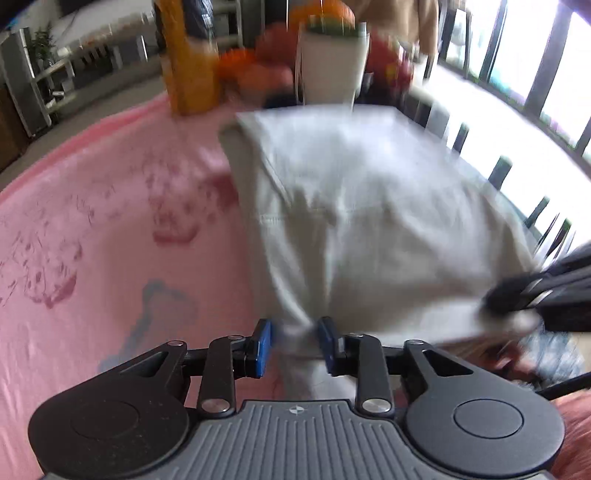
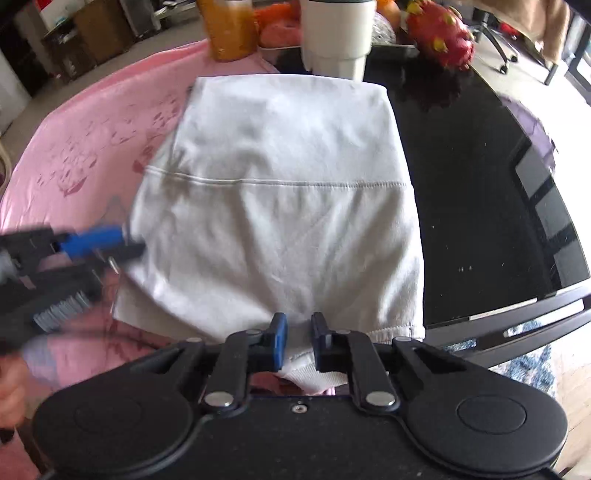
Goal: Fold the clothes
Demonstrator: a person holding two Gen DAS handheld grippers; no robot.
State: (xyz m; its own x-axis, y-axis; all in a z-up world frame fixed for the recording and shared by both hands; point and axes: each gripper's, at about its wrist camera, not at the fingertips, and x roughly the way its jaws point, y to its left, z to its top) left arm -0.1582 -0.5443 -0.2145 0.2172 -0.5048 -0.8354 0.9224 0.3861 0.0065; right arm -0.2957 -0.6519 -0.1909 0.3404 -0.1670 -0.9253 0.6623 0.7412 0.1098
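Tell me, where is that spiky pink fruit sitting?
In the right wrist view, the dragon fruit lies top right on the black table, just right of the white cup.

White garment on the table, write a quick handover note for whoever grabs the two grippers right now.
Left gripper: closed on the near left edge of the white garment.
Right gripper: pinching the ribbed hem at the near right edge.
Garment: already folded over at least once, lying partly on the pink cloth, partly on the black table, its far edge just short of the white cup.
Left: bring the near edge forward for the next fold, then release.
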